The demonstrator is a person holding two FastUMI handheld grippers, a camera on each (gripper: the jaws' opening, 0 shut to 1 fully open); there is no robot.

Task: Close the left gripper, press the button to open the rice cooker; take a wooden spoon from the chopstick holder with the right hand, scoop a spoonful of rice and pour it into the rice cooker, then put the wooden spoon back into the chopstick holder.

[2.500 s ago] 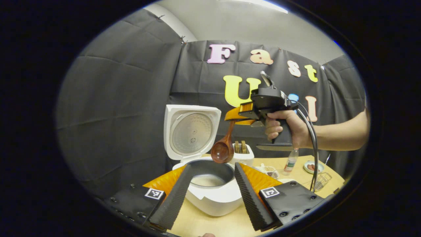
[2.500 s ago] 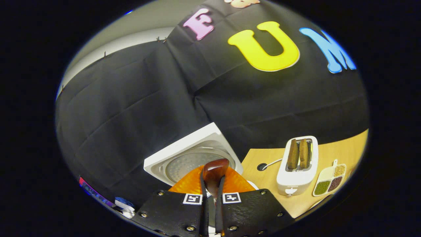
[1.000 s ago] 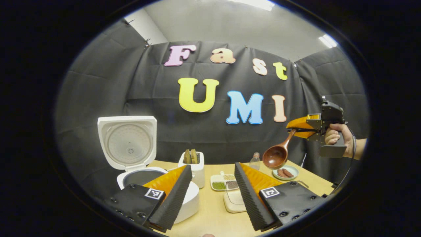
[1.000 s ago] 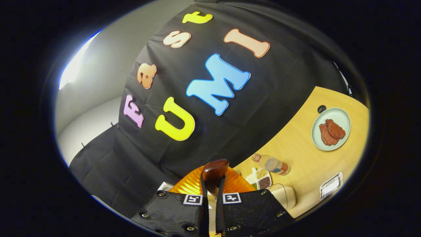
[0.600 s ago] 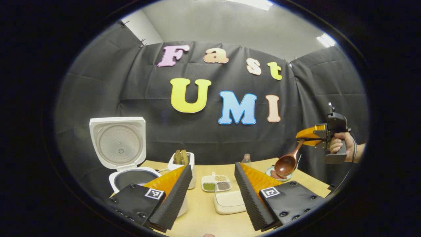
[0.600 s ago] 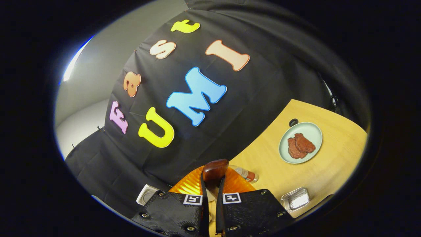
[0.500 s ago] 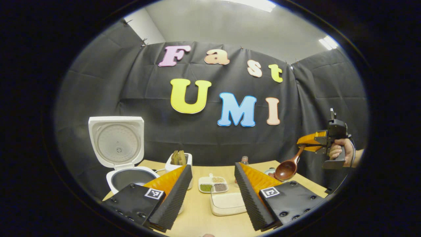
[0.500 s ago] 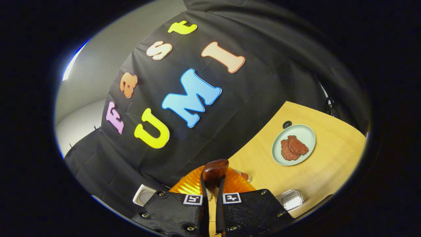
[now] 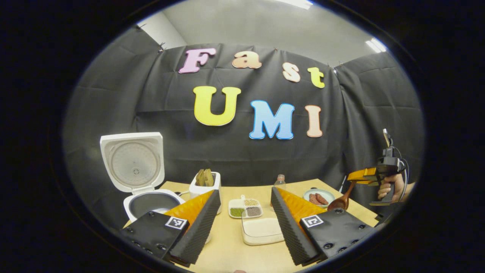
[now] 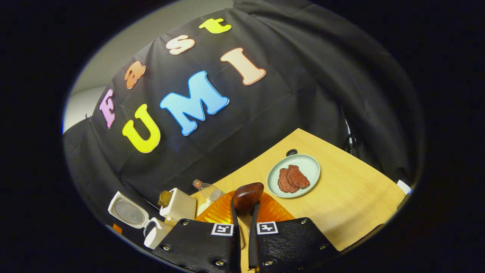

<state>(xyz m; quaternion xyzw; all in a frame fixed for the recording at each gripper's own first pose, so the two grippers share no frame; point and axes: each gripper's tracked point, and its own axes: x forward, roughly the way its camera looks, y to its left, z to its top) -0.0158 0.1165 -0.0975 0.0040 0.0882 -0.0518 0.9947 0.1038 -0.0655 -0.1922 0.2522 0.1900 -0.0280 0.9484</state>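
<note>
The rice cooker (image 9: 146, 189) stands with its lid up, off to the near left of the left gripper (image 9: 242, 223), whose jaws hang wide apart with nothing between them. Straight ahead between those jaws sits a shallow white tub of rice (image 9: 261, 230), and just beyond it a small divided dish of beans (image 9: 245, 207). A toaster (image 9: 204, 185) stands behind the left jaw.

Out past the right jaw, a hand (image 9: 390, 187) holds the right gripper (image 9: 358, 178) low over the far right of the table (image 9: 227, 250). Its jaws are pinched tight on the handle of the wooden spoon (image 9: 341, 201), whose bowl hangs down close to the tabletop, beside a plate of red meat (image 9: 318, 197).

From the right gripper's own view, the spoon handle (image 10: 248, 197) pokes up between the closed jaws, with the plate (image 10: 293, 176) just ahead and to the right, and a bottle (image 10: 206, 189) ahead to the left.

I'd judge the lid-opening is finished and the spoon, which looks empty, is on its way back to the chopstick holder. I can't make out that holder in either view. The next move calls for lining the spoon up over the holder's mouth, lowering it in bowl-first, then letting the jaws part so it stays put.
</note>
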